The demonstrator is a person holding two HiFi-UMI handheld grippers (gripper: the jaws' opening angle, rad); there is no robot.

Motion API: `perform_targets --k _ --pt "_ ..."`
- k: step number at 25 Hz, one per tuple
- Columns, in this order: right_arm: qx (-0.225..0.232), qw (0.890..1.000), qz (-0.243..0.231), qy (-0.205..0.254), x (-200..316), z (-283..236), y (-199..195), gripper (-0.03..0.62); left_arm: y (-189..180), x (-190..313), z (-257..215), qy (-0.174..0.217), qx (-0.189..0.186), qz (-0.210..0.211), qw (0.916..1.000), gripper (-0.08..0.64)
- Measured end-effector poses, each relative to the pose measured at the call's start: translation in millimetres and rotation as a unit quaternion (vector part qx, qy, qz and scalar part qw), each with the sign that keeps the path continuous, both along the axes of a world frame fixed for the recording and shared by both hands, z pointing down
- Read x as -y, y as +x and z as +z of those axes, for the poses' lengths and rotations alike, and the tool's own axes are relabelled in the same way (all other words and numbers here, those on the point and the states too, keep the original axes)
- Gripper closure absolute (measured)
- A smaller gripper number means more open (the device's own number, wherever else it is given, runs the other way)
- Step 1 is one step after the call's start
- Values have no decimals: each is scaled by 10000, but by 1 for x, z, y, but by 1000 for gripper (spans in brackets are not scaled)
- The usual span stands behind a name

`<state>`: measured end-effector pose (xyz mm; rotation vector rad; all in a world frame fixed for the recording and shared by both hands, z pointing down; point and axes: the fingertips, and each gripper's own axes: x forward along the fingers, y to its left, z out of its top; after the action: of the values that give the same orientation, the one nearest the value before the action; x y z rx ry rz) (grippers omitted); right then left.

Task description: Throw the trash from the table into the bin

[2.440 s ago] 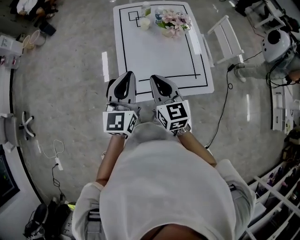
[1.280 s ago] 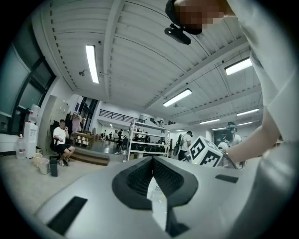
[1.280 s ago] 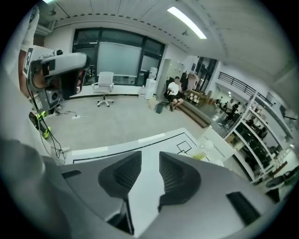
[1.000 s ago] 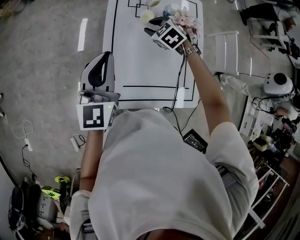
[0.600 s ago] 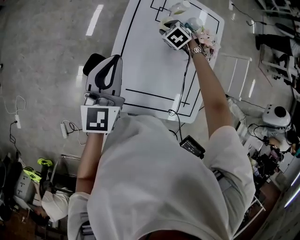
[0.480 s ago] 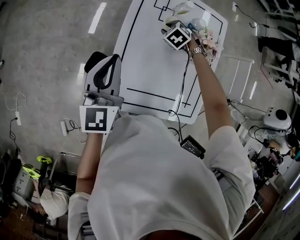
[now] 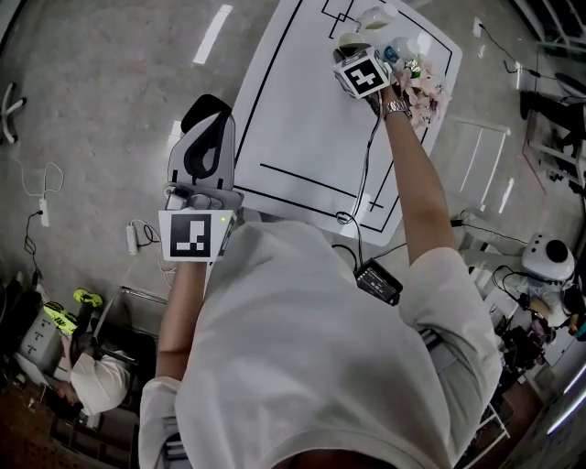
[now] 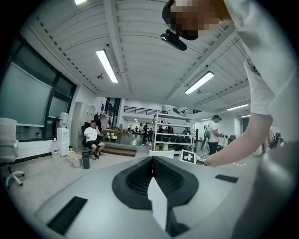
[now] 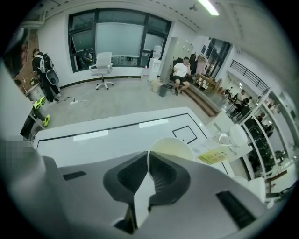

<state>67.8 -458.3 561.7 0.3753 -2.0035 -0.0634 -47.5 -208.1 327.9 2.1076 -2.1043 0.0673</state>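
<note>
A pale paper cup (image 7: 351,41) (image 9: 174,146) stands at the far end of the white table (image 7: 302,110), beside a crumpled white piece (image 7: 377,16). My right gripper (image 7: 357,57) (image 9: 148,158) points steeply down at the cup. Its jaws have just been closing and now pinch the cup's near rim between them. My left gripper (image 7: 211,117) (image 8: 152,159) is shut with nothing in it. It is held about level over the floor by the table's left edge. A dark round thing (image 7: 195,110) on the floor is mostly hidden behind it.
A bunch of pale flowers (image 7: 425,82) and a clear glass (image 7: 401,48) stand right of the cup. A cable (image 7: 355,209) hangs over the table's near edge to a black device (image 7: 377,281) on the floor. A white chair (image 7: 481,174) stands at the right.
My right gripper has sunk onto the cup and its jaws have closed on the rim. The left gripper has dropped a little, still shut.
</note>
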Motion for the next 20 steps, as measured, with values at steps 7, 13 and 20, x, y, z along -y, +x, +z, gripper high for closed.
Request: perform_targets --k 7,13,20 --pt "1209 9922 75 307 -68 -68 -36 574 -29 -50 -8 185 -32 -350 9992 552" --pt "2322 9712 404 361 -156 -133 -94 574 -85 -98 -8 312 -129 -378 9987 552" --pt "3110 9443 1069 107 -266 -149 -162 574 -158 -169 1 312 -78 -279 9991 552"
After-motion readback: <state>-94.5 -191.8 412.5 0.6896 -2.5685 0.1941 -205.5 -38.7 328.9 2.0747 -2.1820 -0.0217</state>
